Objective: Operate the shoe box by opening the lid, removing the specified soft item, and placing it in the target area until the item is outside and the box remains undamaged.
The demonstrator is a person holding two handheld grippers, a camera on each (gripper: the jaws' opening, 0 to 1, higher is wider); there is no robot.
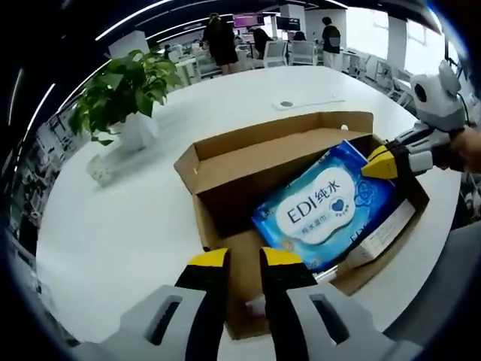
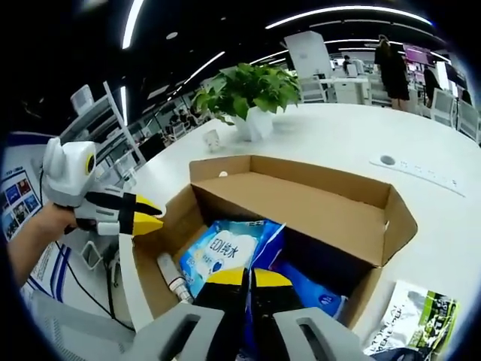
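Note:
The brown shoe box (image 1: 218, 199) (image 2: 301, 207) lies with its lid flap folded back on the white table (image 1: 113, 233). A blue and white wet-wipe pack (image 1: 323, 207) (image 2: 225, 252) stands tilted inside it. My right gripper (image 2: 248, 278) (image 1: 379, 162) is shut on the pack's upper corner. My left gripper (image 1: 244, 259) (image 2: 154, 214) sits on the box's near side wall. Its jaws stand narrowly apart with the cardboard between them, one jaw outside and one inside.
A small white bottle (image 2: 171, 280) and a white carton (image 1: 383, 233) lie in the box beside the pack. A potted plant (image 1: 124, 94) (image 2: 248, 90) stands behind the box. A green and black packet (image 2: 413, 316) lies on the table. People (image 1: 222, 41) stand far off.

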